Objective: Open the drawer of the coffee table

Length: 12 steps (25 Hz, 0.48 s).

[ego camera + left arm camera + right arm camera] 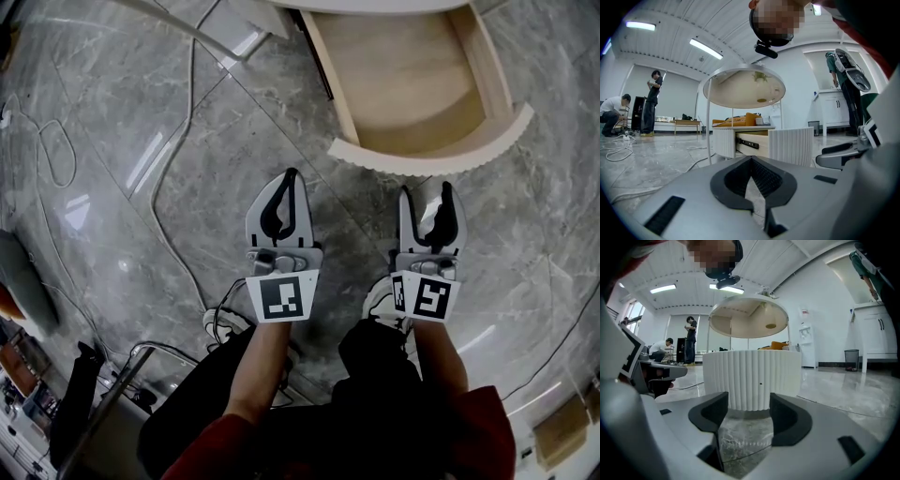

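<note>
The coffee table's drawer stands pulled out, its pale wooden inside bare and its curved, ribbed white front toward me. My left gripper hovers over the floor to the front's near left, shut on nothing. My right gripper is open, its tips just short of the front and not touching it. In the left gripper view the drawer's side and front lie beyond my left gripper. The ribbed front fills the right gripper view beyond my right gripper.
Grey marble floor all round. A white cable snakes across it at the left. A round tabletop on thin legs stands over the coffee table. Two people are far off at the left. A white cabinet and a bin are at the right.
</note>
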Motion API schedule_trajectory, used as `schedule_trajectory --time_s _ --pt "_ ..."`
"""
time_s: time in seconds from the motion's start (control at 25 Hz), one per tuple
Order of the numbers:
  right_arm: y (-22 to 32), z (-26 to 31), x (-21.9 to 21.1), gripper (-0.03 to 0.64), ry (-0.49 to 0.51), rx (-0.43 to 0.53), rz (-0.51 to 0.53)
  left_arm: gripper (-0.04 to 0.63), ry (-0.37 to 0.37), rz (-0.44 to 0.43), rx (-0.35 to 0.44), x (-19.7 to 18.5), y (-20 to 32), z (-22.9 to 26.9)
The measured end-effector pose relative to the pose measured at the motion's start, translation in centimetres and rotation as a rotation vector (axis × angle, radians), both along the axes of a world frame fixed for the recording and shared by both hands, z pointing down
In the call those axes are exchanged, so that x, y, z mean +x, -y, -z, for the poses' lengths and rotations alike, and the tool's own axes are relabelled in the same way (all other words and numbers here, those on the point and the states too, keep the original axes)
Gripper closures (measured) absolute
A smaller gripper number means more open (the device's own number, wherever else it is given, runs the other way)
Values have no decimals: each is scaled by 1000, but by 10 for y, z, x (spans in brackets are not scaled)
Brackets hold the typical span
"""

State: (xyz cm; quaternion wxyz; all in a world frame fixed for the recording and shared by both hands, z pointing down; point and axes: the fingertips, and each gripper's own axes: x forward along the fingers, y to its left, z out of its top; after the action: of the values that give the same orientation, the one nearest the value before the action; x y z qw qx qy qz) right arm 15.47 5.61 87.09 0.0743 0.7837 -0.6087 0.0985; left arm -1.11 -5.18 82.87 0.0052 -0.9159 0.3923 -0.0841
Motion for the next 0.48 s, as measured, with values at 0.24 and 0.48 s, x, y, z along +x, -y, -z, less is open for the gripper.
schedule_trajectory --time_s 0.24,0.48 --pt "2 1 -4 327 5 5 11 581 -12 5 11 -3 2 2" --pt "6 13 -10 327 -4 16 22 581 1 2 23 -5 8 11"
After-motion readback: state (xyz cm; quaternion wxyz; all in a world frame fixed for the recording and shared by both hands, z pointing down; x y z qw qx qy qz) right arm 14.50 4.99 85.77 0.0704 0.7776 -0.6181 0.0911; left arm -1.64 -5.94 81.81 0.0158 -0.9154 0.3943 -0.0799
